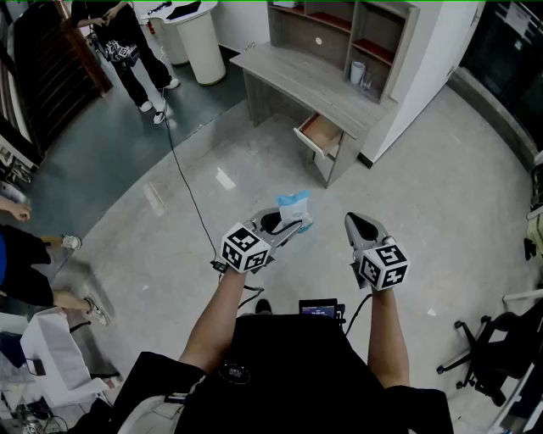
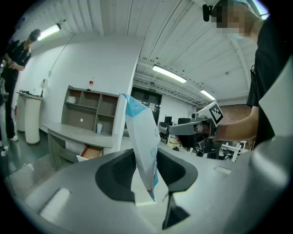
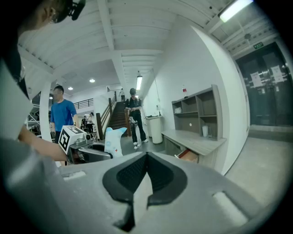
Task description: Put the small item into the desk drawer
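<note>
My left gripper (image 1: 284,227) is shut on a small blue-and-white packet (image 1: 296,206), held upright above the grey floor. In the left gripper view the packet (image 2: 142,132) stands pinched between the two dark pads, its top sticking up past them. My right gripper (image 1: 361,227) hovers beside it, shut with nothing in it; its pads (image 3: 158,171) meet in the right gripper view. Ahead stands the grey desk (image 1: 297,72), and its wooden drawer (image 1: 321,134) is pulled open. The open drawer (image 2: 91,152) also shows in the left gripper view.
A shelf unit (image 1: 339,25) with a cup (image 1: 357,72) sits on the desk against a white wall. A white round pedestal (image 1: 193,34) and a standing person (image 1: 127,51) are at the far left. A black cable (image 1: 182,178) crosses the floor. An office chair (image 1: 501,347) is at the right.
</note>
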### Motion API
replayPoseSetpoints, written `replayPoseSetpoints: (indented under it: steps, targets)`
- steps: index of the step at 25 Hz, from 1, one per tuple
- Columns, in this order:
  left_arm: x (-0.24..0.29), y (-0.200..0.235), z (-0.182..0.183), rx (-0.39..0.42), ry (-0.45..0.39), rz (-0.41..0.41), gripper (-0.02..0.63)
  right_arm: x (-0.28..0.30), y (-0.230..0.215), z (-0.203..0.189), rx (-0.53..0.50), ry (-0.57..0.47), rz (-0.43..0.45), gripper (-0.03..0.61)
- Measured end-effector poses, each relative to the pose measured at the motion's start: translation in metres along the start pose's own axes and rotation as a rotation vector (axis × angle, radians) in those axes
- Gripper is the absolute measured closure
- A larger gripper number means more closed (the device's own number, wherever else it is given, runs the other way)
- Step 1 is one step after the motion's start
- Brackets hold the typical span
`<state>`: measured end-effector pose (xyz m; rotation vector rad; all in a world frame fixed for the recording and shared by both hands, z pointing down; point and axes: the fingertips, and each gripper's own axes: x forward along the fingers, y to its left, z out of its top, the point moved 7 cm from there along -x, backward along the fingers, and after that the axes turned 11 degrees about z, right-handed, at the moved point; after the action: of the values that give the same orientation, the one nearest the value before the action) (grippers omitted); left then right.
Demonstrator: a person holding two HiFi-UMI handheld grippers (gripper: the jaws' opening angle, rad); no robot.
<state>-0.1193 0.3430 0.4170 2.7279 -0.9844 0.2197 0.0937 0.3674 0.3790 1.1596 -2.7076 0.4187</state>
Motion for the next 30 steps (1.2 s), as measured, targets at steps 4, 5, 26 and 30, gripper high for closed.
replayPoseSetpoints:
  steps: [4, 5, 26, 30]
  targets:
    - [-0.003, 0.001, 0.0, -0.001, -0.001, 0.003, 0.469, 0.002, 0.002, -0.001, 0.003, 0.003, 0.002, 0.584]
    - [-0.003, 0.001, 0.0, -0.001, -0.001, 0.003, 0.469, 0.003, 0.002, -0.001, 0.004, 0.004, 0.003, 0.584]
    - [0.005, -0.021, -0.009, -0.014, 0.011, 0.013, 0.469, -0.018, -0.002, -0.007, 0.054, -0.041, 0.043, 0.583]
    - [0.013, -0.031, -0.01, -0.021, 0.01, 0.023, 0.469, -0.05, -0.015, 0.026, 0.13, -0.228, 0.071, 0.583]
